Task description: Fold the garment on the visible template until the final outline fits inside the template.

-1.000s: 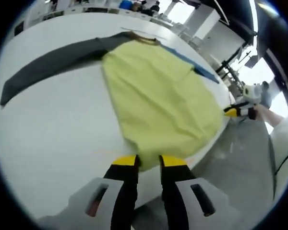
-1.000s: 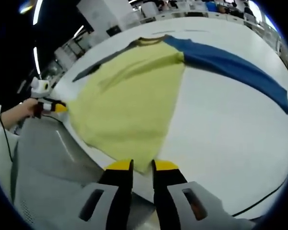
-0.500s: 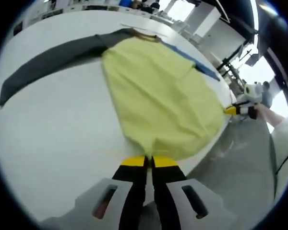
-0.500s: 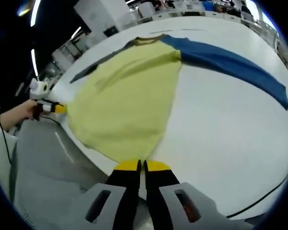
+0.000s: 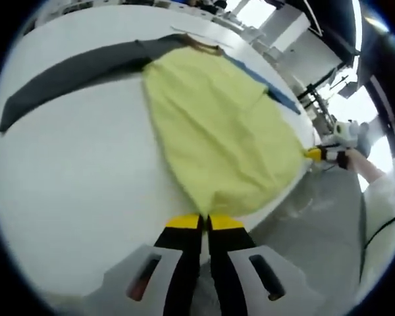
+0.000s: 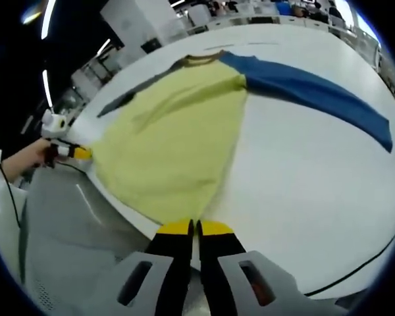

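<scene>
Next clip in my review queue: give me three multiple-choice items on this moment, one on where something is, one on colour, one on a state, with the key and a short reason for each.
1. Where does each gripper grip the shirt?
A. at the collar
B. at a hem corner by the table edge
C. at a sleeve cuff

2. What colours are the two sleeves?
A. both yellow
B. red and white
C. one dark grey, one blue

3. How do the jaws of the left gripper stand?
A. shut on the shirt's hem
B. wide open above the shirt
C. shut on a sleeve

Key:
1 B: the left gripper and the right gripper each meet the yellow hem where the table ends.
2 C: the grey sleeve lies to one side, the blue sleeve to the other.
3 A: the yellow tips are together with the hem between them.
</scene>
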A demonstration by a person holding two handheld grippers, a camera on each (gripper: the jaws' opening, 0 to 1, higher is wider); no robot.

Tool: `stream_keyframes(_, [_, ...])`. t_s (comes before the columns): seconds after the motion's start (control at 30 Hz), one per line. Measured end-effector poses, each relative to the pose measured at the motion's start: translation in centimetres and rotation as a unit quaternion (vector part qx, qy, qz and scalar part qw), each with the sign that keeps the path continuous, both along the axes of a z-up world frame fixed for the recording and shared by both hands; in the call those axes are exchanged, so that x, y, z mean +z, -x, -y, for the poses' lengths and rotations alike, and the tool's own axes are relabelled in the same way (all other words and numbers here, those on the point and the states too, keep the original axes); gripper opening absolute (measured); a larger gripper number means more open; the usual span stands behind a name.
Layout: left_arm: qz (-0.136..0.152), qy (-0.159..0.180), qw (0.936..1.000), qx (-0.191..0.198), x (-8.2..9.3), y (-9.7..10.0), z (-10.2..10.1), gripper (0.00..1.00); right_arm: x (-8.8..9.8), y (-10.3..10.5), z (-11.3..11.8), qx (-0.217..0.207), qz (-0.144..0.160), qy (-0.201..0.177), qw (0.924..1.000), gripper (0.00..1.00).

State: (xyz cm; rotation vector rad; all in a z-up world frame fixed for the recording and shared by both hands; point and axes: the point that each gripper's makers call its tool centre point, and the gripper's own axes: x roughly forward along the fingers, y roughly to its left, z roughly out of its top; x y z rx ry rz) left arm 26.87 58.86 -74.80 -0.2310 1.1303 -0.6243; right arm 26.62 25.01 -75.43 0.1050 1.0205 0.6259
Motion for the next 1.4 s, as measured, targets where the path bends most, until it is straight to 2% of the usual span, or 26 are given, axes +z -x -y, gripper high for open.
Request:
stream_keyframes(0.17, [-0.015,0.016,0.9997,0.014,0.7,0.2,-0.2,0.00,0.8,0.0,0.3,0.003,0.007,0.005,1.0000,0.03])
stream_keyframes(0.4, [-0.050,0.059,0.9956,0.054,2.4,0.2,-0.4,0.00,2.6,-0.5,0.9,-0.008,0.022,-0.002,0.9997,0.03])
stream_keyframes(0.6, [-0.040,0.055,0.9967,0.045,3.8,0.1,-0.5,0.00,4.3,-0.8,1.1,-0.015,0.034,-0.011,0.9993,0.03])
stream_keyframes(0.7, [-0.017,0.046,0.9983,0.033,5.1,-0.5,-0.4,0.00,6.1,-1.3,1.1,-0.020,0.056,-0.017,0.9981,0.03])
stream_keyframes(0.97, [0.018,0.039,0.9989,0.017,7.8,-1.2,-0.1,0.00,8.2,-1.9,1.3,-0.018,0.084,-0.015,0.9962,0.03])
stream_keyframes(1.13, [0.023,0.033,0.9991,0.013,8.0,-0.5,-0.1,0.00,8.1,-1.1,1.2,-0.016,0.085,-0.015,0.9962,0.03])
stream_keyframes(1.4, [0.004,0.024,0.9996,0.011,6.3,1.5,-0.2,0.00,7.1,0.8,1.1,-0.016,0.071,-0.016,0.9972,0.03])
